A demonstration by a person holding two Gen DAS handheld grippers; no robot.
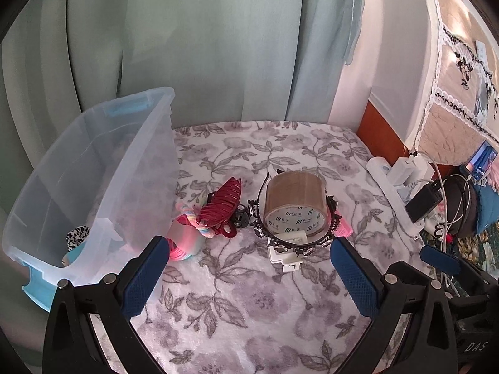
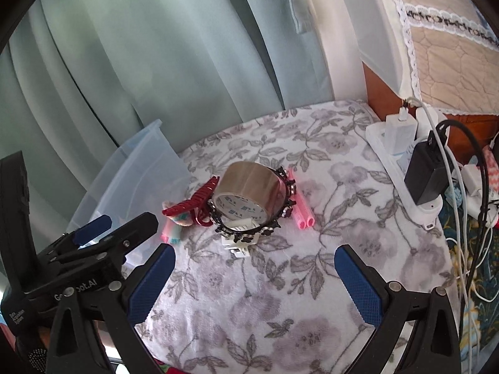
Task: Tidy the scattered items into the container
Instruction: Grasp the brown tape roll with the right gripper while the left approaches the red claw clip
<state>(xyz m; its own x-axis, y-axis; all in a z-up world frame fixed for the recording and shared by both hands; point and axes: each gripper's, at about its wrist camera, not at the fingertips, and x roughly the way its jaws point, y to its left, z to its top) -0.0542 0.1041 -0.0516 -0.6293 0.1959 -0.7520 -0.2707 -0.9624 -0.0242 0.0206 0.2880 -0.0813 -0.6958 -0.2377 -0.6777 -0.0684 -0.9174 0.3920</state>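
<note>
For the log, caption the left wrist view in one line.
Open left gripper faces tape roll, headband and red clip beside bin.

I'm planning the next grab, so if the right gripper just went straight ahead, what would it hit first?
Probably the small white block lying under the black headband, just in front of the brown tape roll. The right gripper is open, with only bare floral cloth before that; depth is uncertain.

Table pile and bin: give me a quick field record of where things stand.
container: clear plastic bin with blue handles, left of pile; leopard-print item inside
pile: brown packing tape roll on its side within black ornamented headband, over white plug adapter; dark red claw clip; pink tubes
left gripper: open, holding nothing
right gripper: open, holding nothing
</note>
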